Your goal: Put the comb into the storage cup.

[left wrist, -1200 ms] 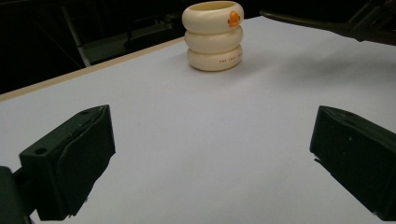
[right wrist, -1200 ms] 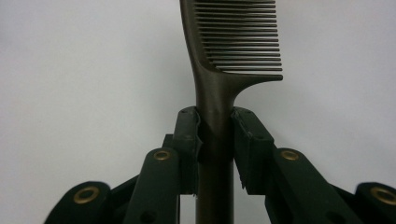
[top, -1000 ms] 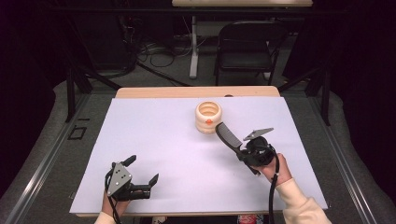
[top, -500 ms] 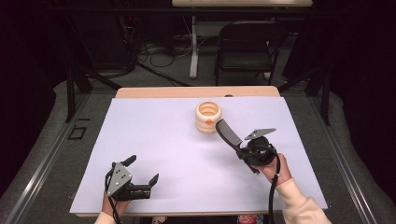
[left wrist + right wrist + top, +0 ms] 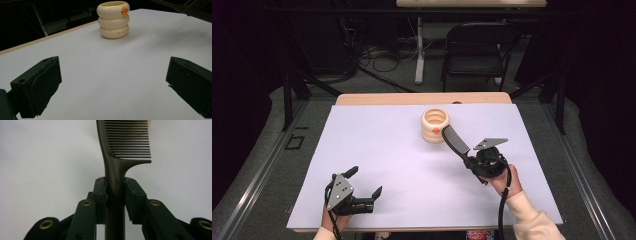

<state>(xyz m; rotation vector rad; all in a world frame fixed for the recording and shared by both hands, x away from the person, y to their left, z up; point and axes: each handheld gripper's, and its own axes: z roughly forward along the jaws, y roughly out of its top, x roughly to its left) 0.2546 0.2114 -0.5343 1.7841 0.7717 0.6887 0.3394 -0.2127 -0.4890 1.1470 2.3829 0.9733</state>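
A cream ribbed cup (image 5: pixel 435 125) with an orange mark stands on the white sheet (image 5: pixel 377 145) towards the back; the left gripper view has the cup (image 5: pixel 113 19) ahead. My right gripper (image 5: pixel 470 159) is shut on the handle of a dark comb (image 5: pixel 455 141), whose toothed end points up and back towards the cup. In the right gripper view the comb (image 5: pixel 125 142) rises from between the jaws of the gripper (image 5: pixel 115 195). My left gripper (image 5: pixel 364 185) rests open near the front left, with nothing between its fingers (image 5: pixel 37 87).
The white sheet covers a wooden table (image 5: pixel 422 98). A dark folding chair (image 5: pixel 474 50) and cables on the floor lie beyond the far edge. Metal rails (image 5: pixel 257 165) run along the left side of the table.
The right gripper with the comb has drifted slightly towards the cup. The left gripper has not moved.
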